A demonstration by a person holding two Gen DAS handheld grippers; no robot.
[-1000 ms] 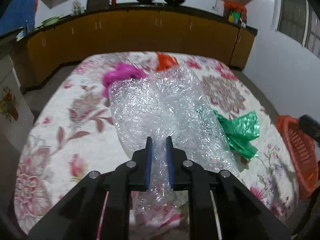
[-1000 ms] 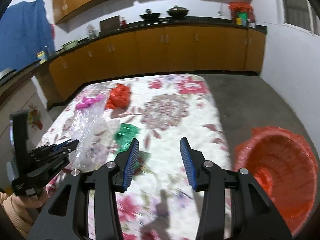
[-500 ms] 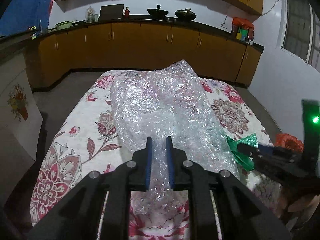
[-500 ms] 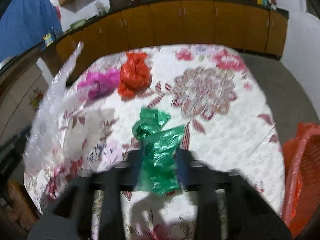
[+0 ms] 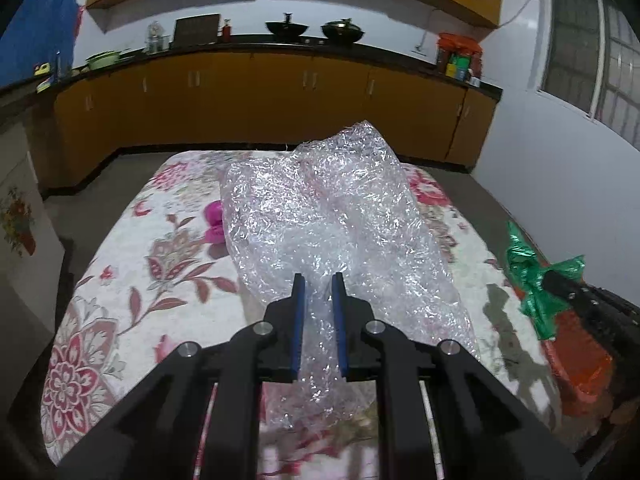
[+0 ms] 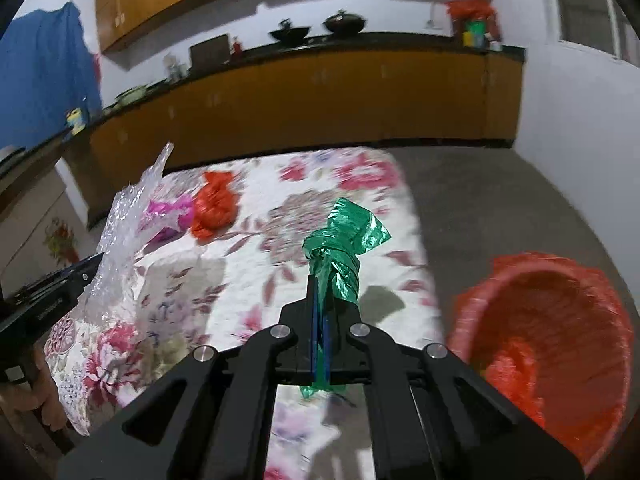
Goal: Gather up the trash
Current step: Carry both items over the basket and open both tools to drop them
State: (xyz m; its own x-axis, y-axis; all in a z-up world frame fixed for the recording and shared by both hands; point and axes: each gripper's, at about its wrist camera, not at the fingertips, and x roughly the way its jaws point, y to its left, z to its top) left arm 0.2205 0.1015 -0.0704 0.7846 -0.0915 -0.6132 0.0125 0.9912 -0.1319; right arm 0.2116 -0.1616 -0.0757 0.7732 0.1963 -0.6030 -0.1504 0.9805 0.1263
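My left gripper [image 5: 319,280] is shut on a large sheet of clear bubble wrap [image 5: 332,216] and holds it up above the floral table [image 5: 140,248]. My right gripper [image 6: 320,280] is shut on a knotted green plastic bag [image 6: 340,240], lifted off the table. The green bag [image 5: 536,276] also shows at the right of the left wrist view. A pink bag [image 6: 168,212] and an orange-red bag [image 6: 214,204] lie at the table's far left side. A red basket [image 6: 560,320] with red trash inside stands on the floor to the right of the table.
Brown kitchen cabinets [image 5: 260,96] with a dark counter run along the back wall. A white wall [image 6: 580,140] is on the right, with bare grey floor [image 6: 472,200] between it and the table. The left gripper [image 6: 52,292] shows at the left of the right wrist view.
My right gripper dropped onto the green bag, shut on it and lifted it toward the basket side. My left gripper kept raising the bubble wrap.
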